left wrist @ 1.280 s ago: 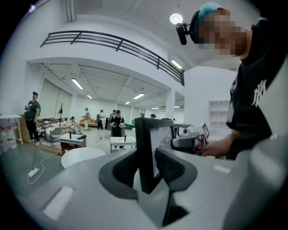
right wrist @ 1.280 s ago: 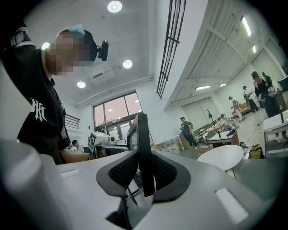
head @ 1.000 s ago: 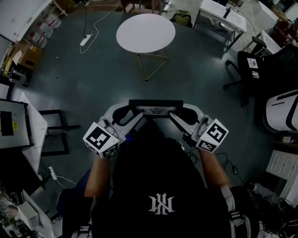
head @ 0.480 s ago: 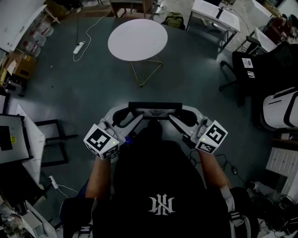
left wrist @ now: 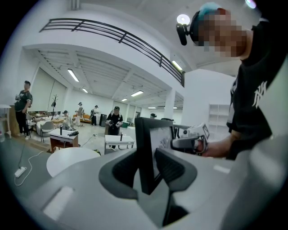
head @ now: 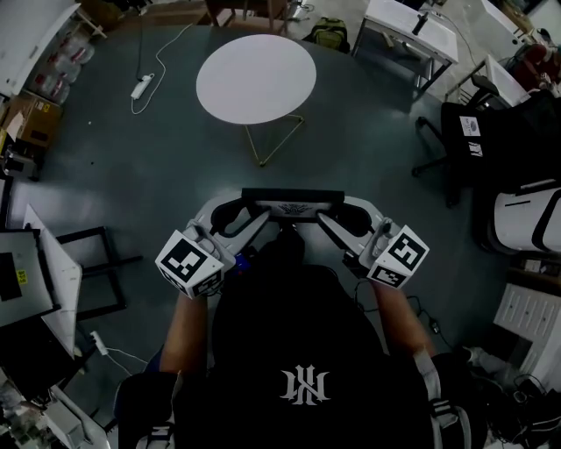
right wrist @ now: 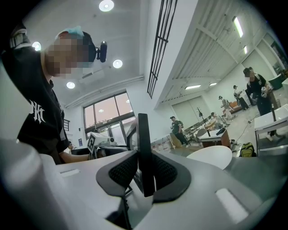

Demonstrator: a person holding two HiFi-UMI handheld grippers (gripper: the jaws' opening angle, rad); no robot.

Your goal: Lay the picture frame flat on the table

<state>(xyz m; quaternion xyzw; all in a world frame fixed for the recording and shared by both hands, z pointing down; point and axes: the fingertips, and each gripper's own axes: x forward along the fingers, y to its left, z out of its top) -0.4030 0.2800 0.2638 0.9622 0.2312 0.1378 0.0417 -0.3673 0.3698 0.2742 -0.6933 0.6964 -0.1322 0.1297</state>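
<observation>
Picture frame point(head: 293, 202): black-bordered, light picture with a dark motif; held upright in the air just before the chest, picture side towards the holder, top edge level.
Support of frame: carried by both grippers only, one at each side edge; over the floor point(head: 158, 167), touching no surface.
Left gripper point(head: 256, 217): reaching in from the left; marker cube near the hand.
Left jaws: partly closed, ribbed pads pressing on the front and back of the frame's left edge point(left wrist: 147, 148); grip plain in the left gripper view point(left wrist: 146, 167).
Right gripper point(head: 328, 219): reaching in from the right, mirrored to the left one.
Right jaws: closed to a narrow gap, pads bearing on both faces of the frame's right edge point(right wrist: 143, 143); frame seen edge-on and upright in the right gripper view point(right wrist: 143, 176).
Round counter point(head: 256, 77): white top on thin gold legs, ahead of the frame and well apart from it.
Holder: black shirt point(head: 302, 351) with a white emblem, forearms bare.
Surroundings: power strip point(head: 141, 85) with white cable on the floor beyond the counter; black office chair point(head: 478, 131) at right; white desk point(head: 412, 22) at upper right.
Background: several other persons standing far off in the hall, too small for detail.
</observation>
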